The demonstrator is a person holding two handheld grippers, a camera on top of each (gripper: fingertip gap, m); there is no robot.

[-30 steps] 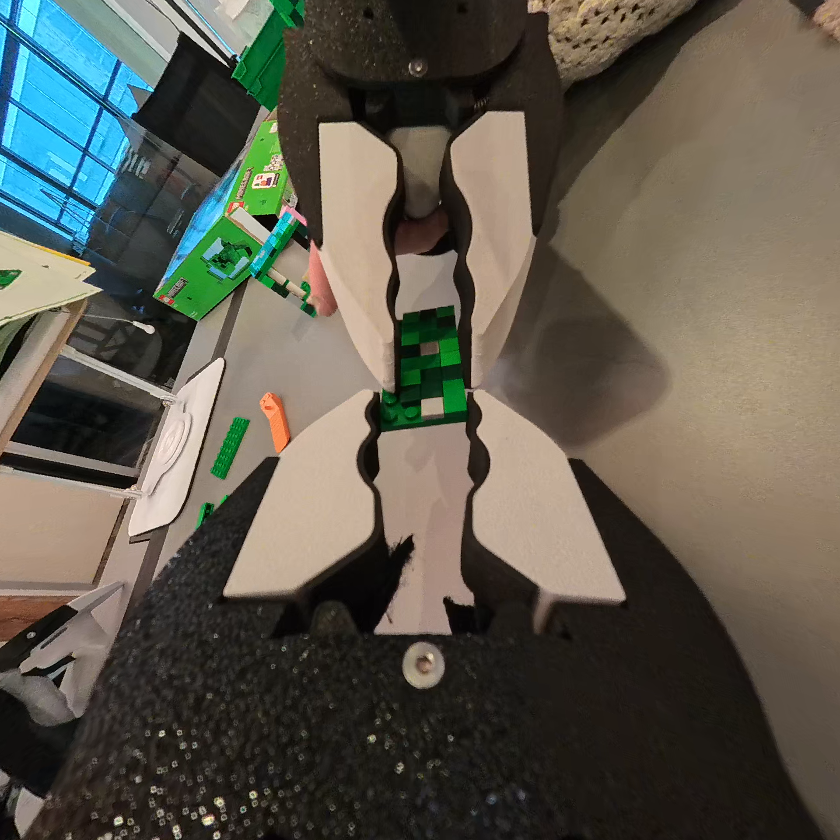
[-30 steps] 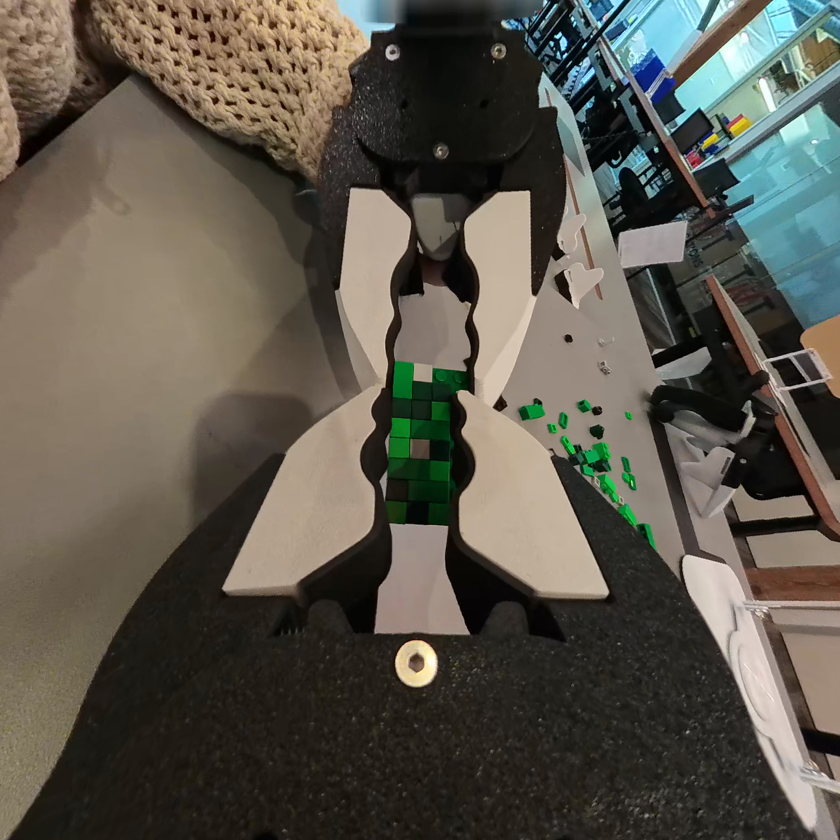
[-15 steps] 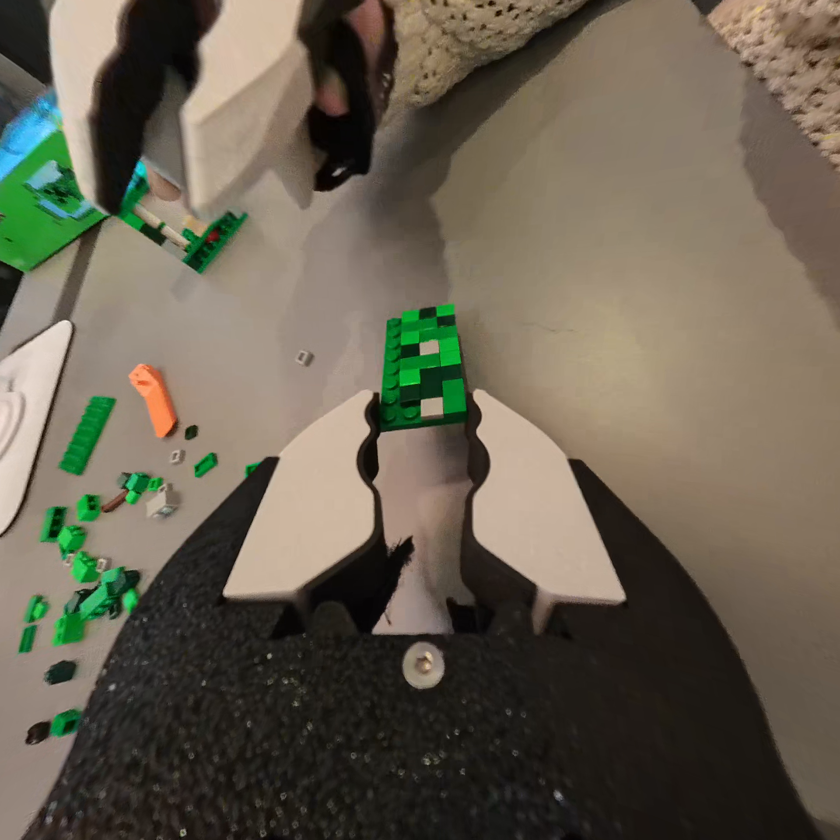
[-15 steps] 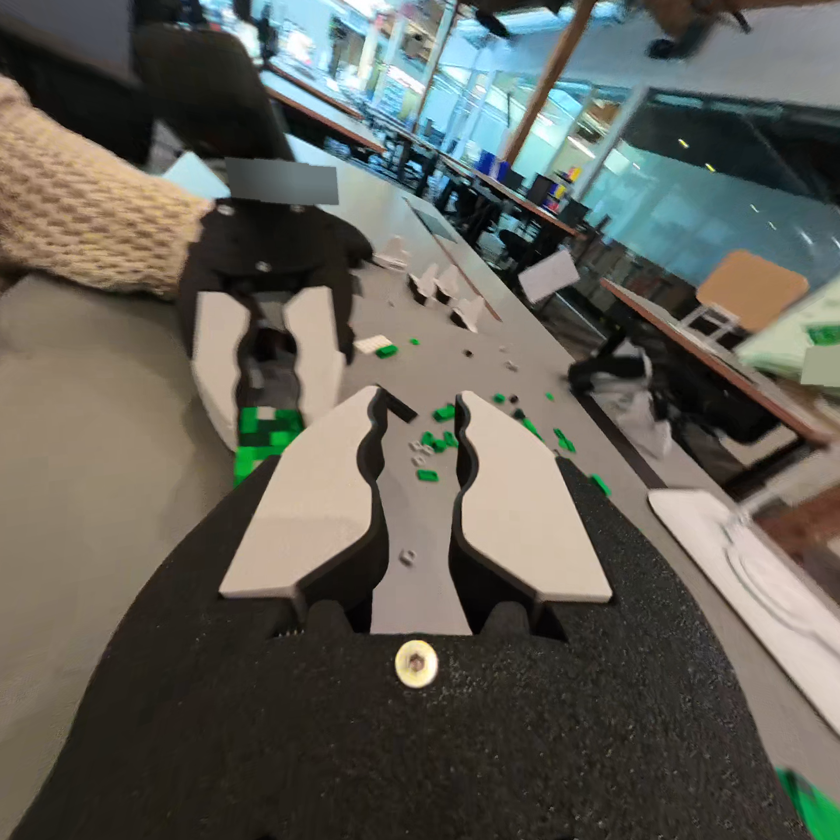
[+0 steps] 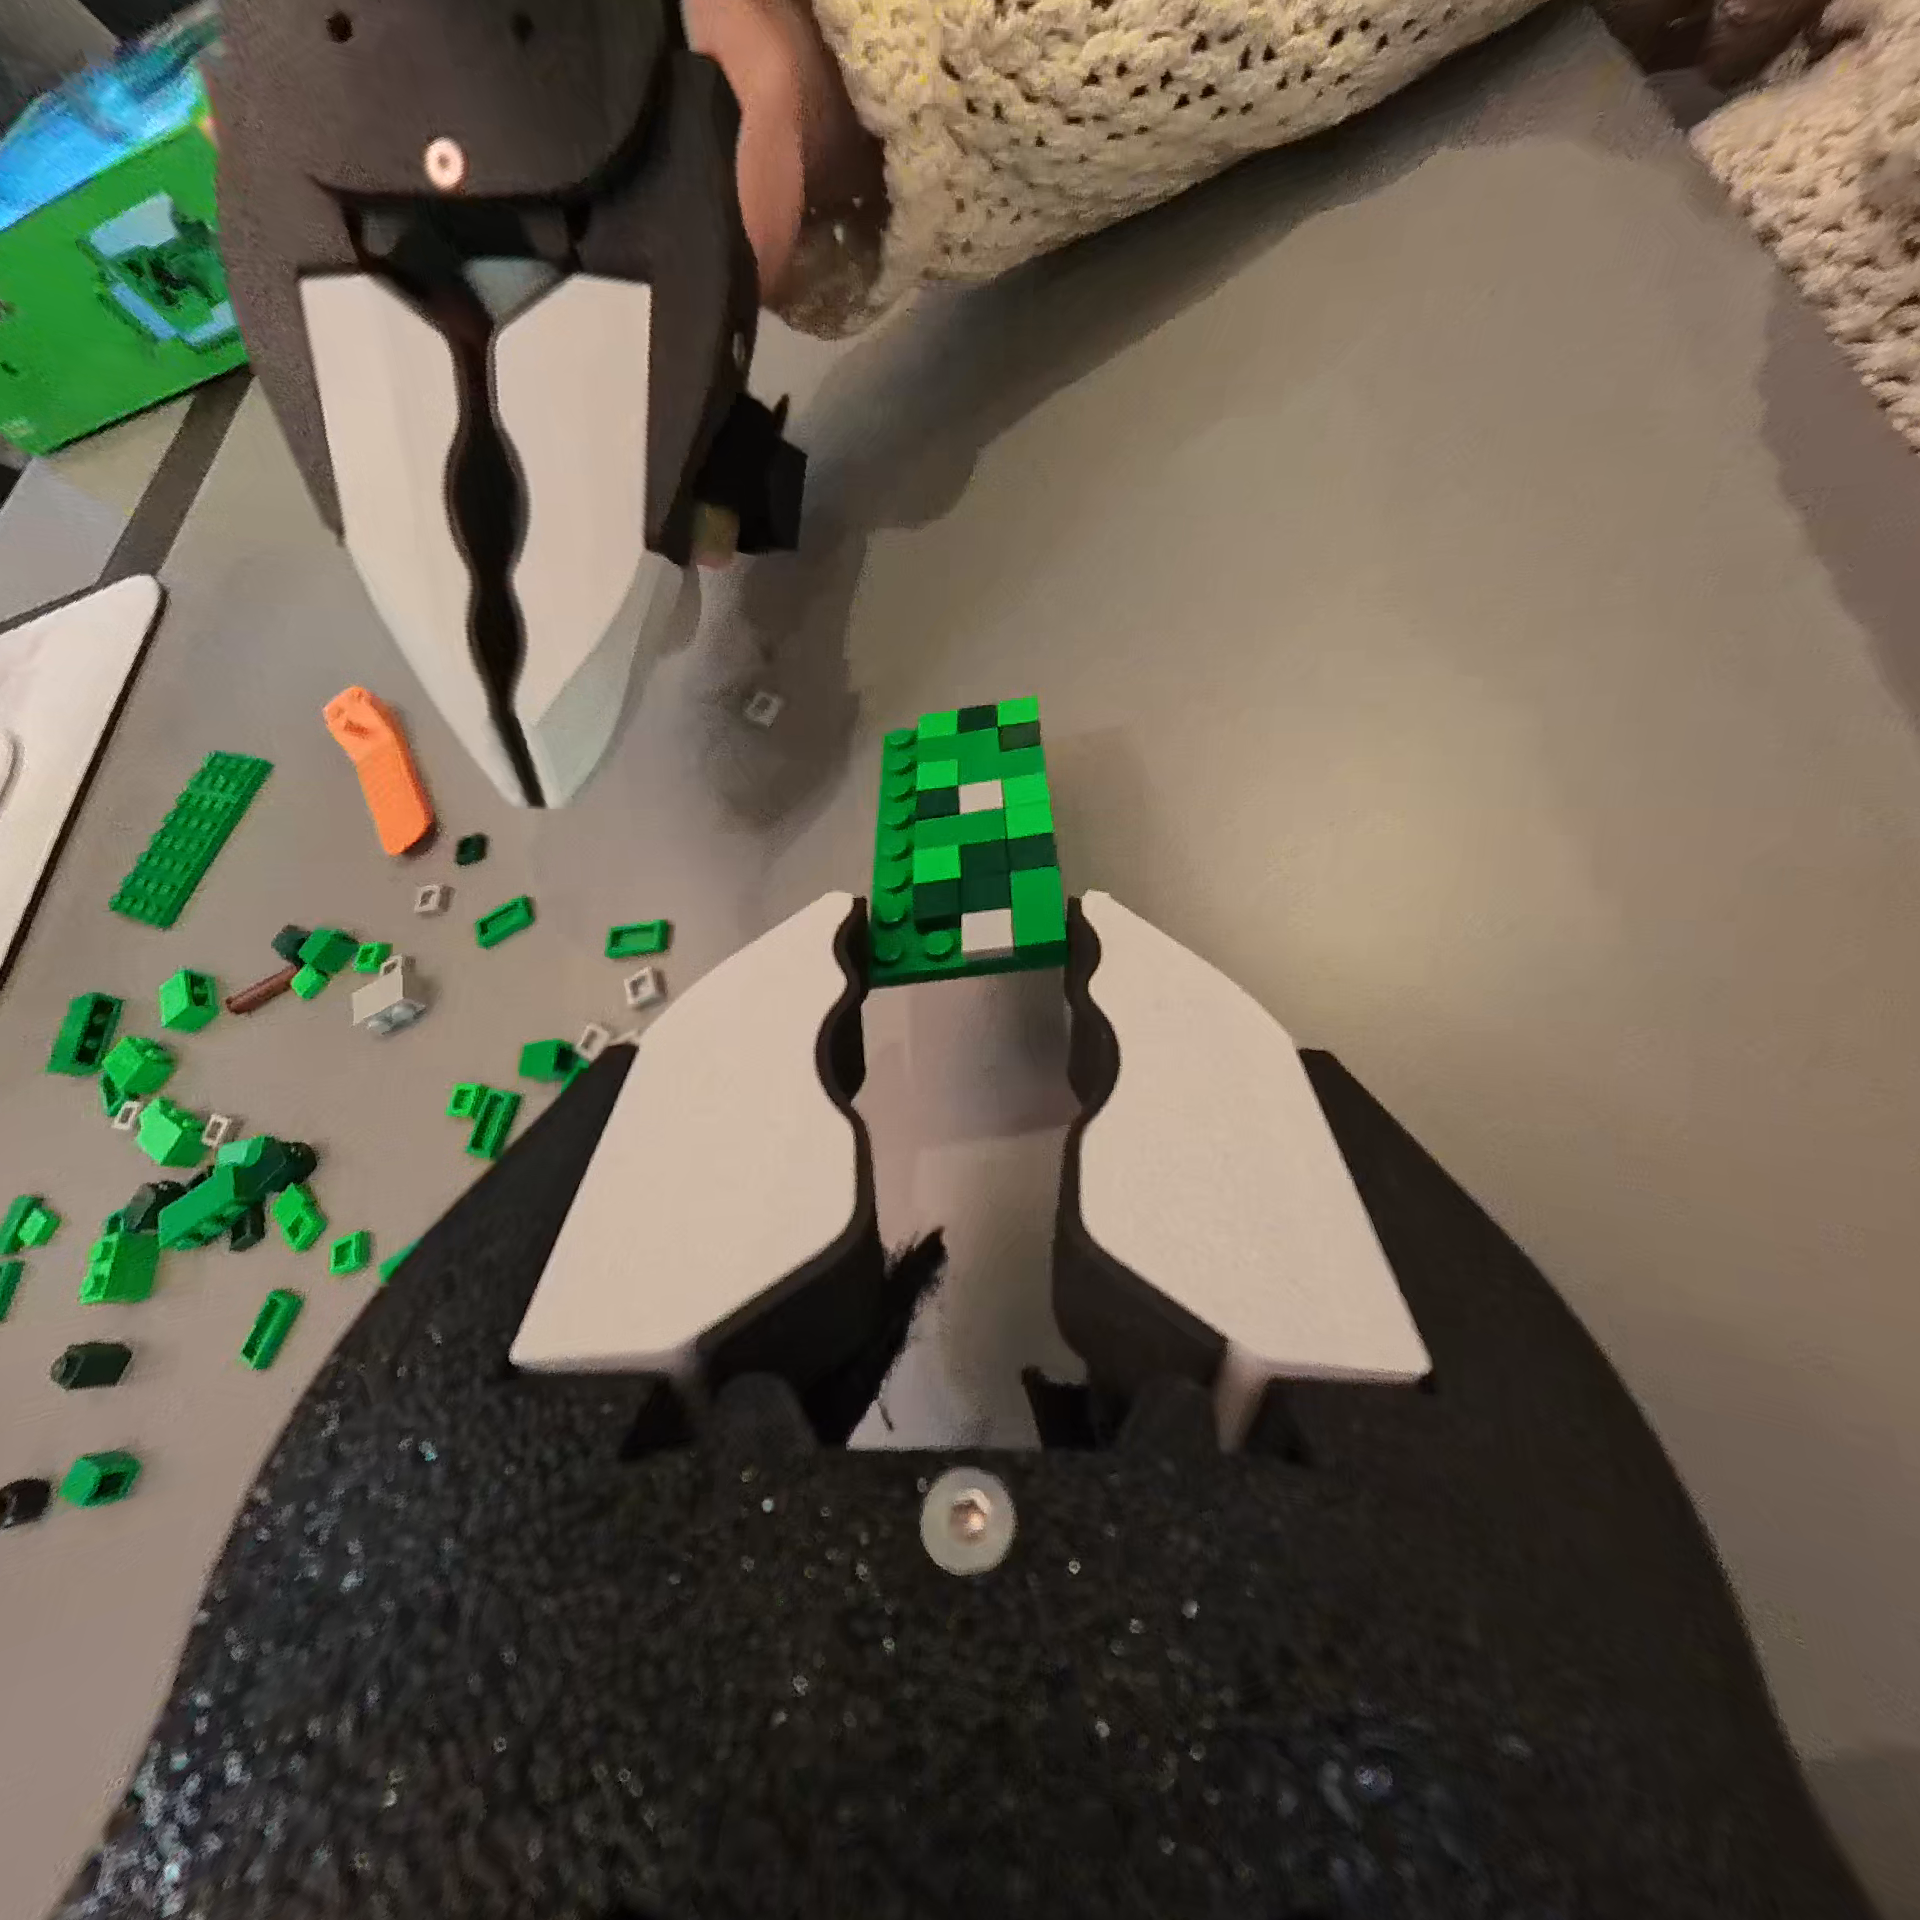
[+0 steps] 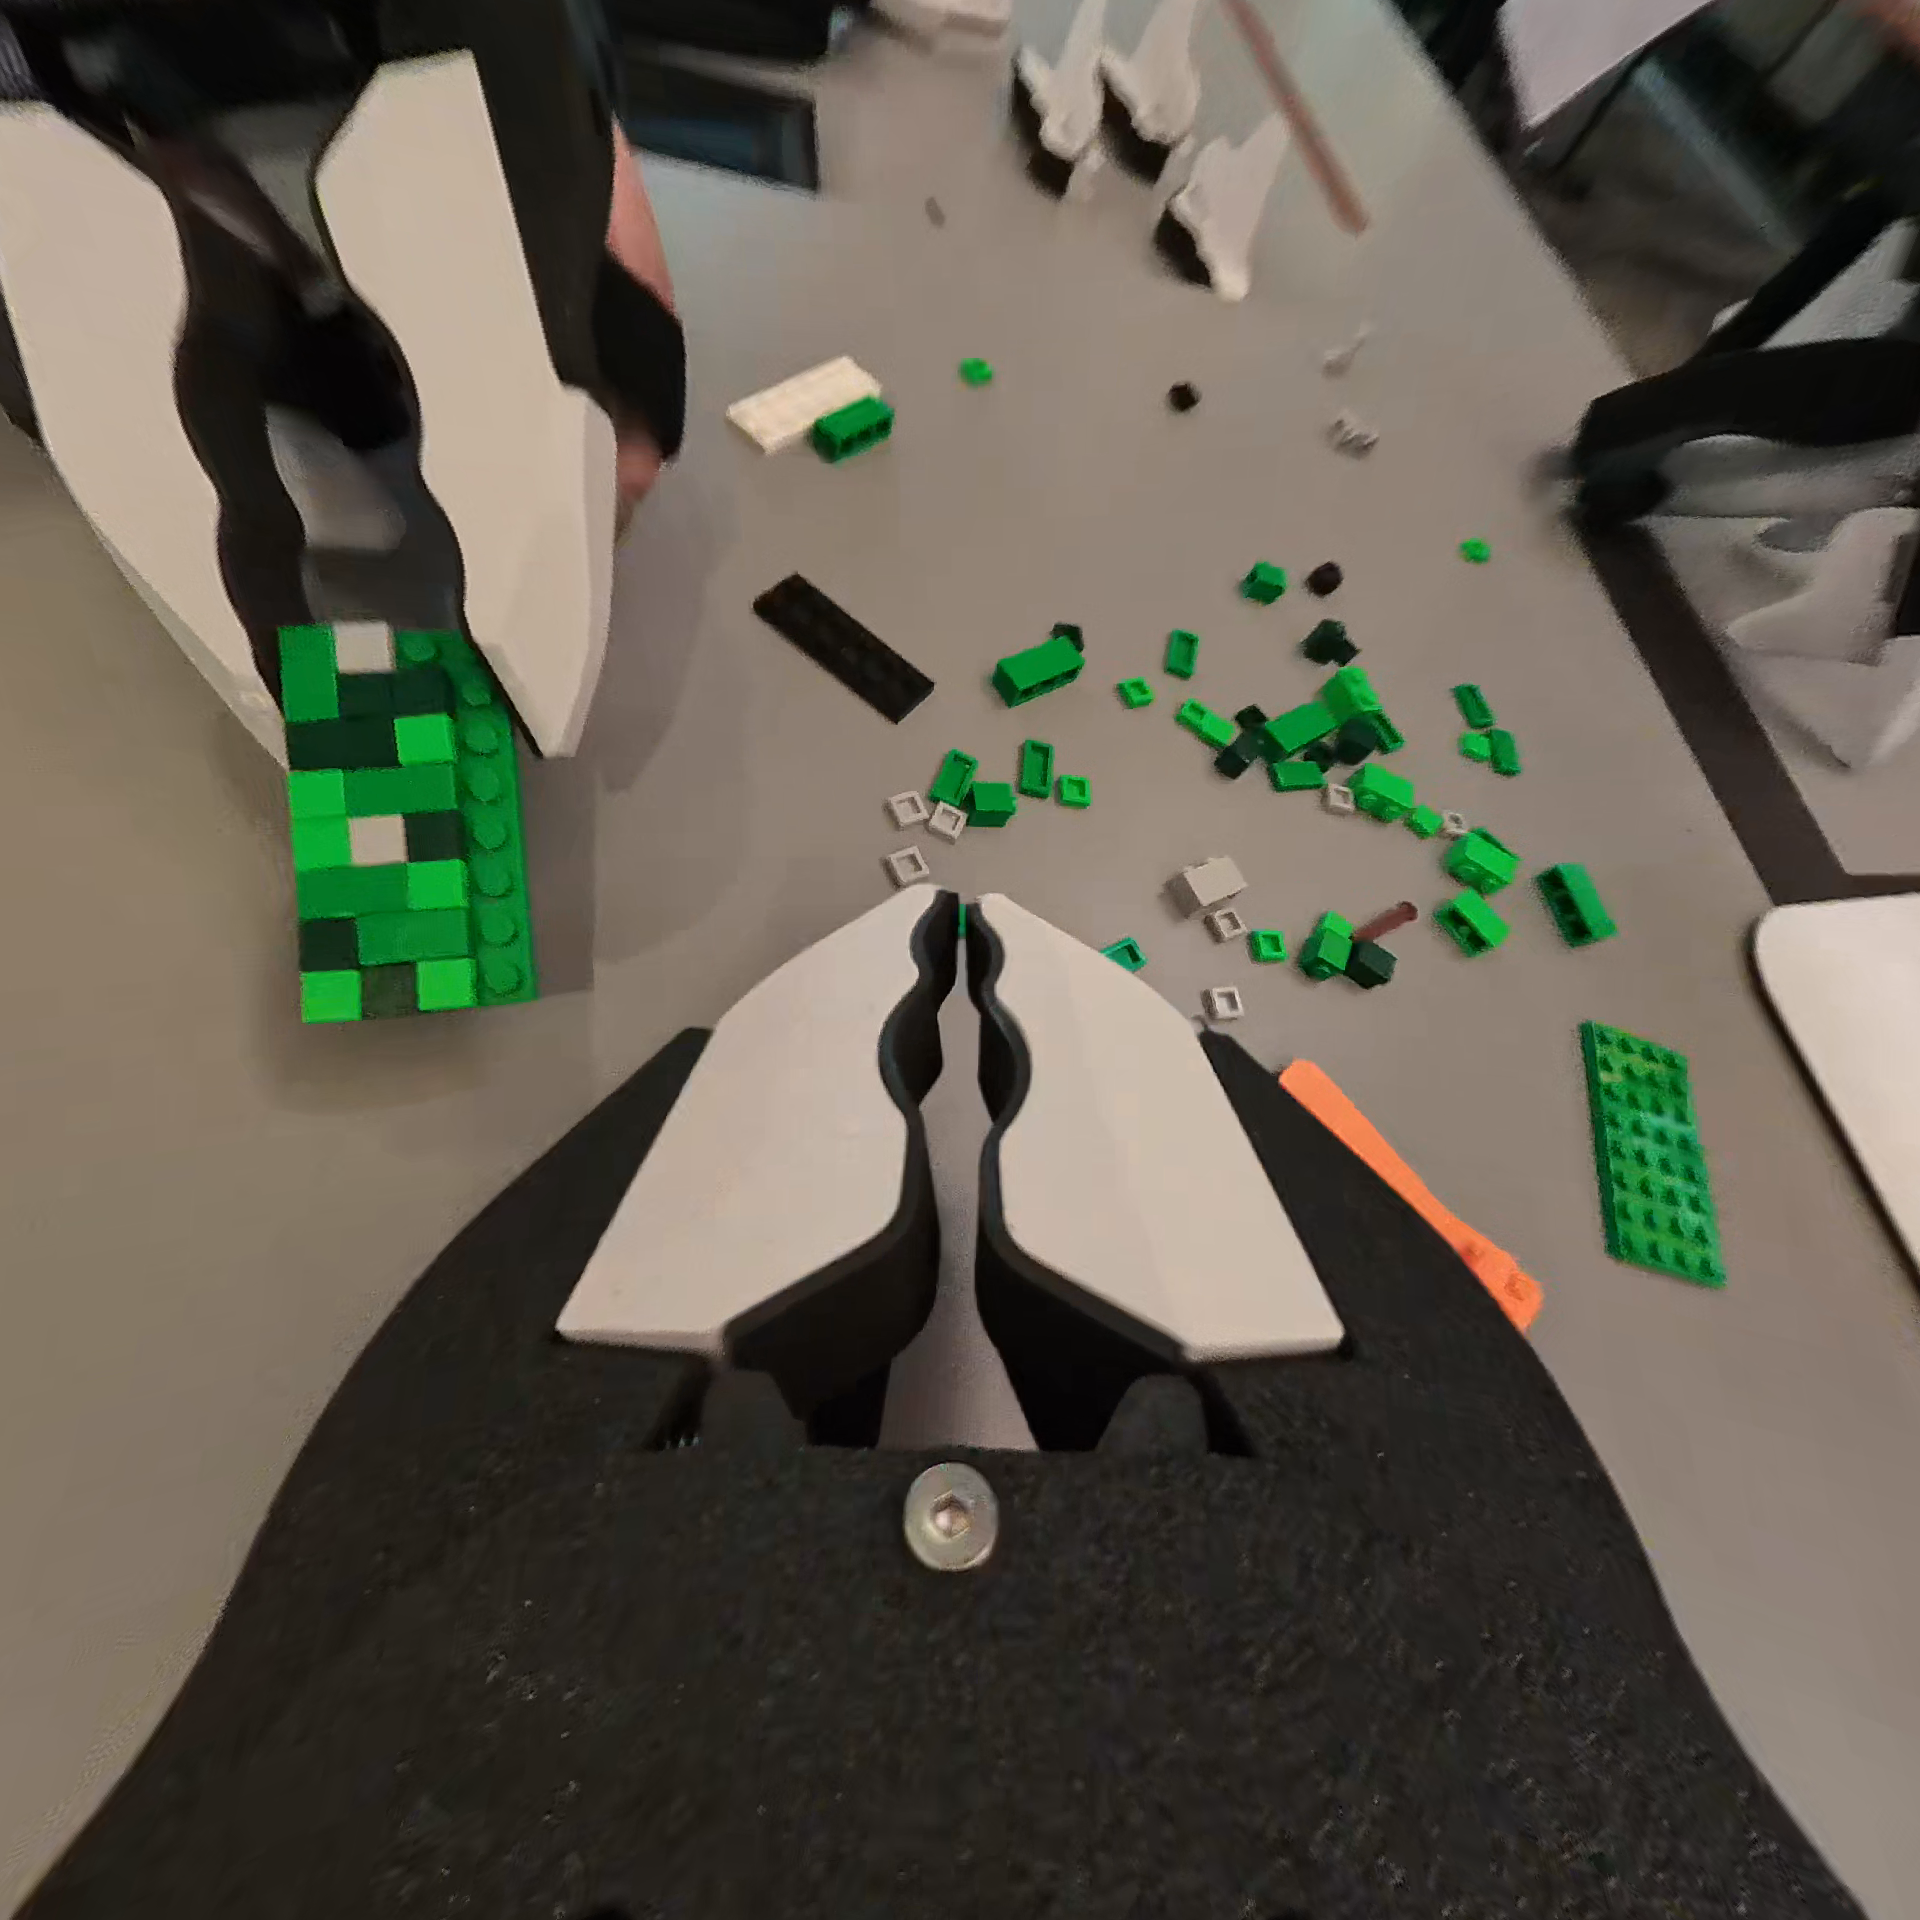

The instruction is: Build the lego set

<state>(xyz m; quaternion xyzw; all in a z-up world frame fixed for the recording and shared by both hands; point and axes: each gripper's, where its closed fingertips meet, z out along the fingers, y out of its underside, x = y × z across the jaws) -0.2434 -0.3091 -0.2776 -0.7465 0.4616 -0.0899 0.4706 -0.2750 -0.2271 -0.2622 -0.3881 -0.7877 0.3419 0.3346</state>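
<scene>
A green lego panel [image 5: 977,831], tiled in light green, dark green and pale grey squares with one bare row of studs, lies flat just above the grey table [image 5: 1403,727]. My left gripper [image 5: 971,914] is shut on its near end; it also shows in the right wrist view [image 6: 410,727] holding the panel [image 6: 405,831]. My right gripper [image 6: 961,904] is shut and low over the loose pieces [image 6: 1340,748]. A thin green sliver shows between its tips; I cannot tell whether it is gripped. The right gripper also shows in the left wrist view [image 5: 525,790], left of the panel.
Loose green, grey and black pieces [image 5: 208,1174] are scattered over the table. An orange brick separator [image 6: 1403,1195], a green studded plate [image 6: 1652,1153], a black plate [image 6: 842,644] and a white plate [image 6: 805,405] lie among them. A green box [image 5: 104,281] stands far left. A knit sleeve [image 5: 1091,125] reaches in. The black plate [image 6: 842,644] sits 8 cm or so from the ends of my left fingers.
My right gripper let go of the panel's far end, swung away over the loose pieces, came down and shut. My left gripper still holds the panel.
</scene>
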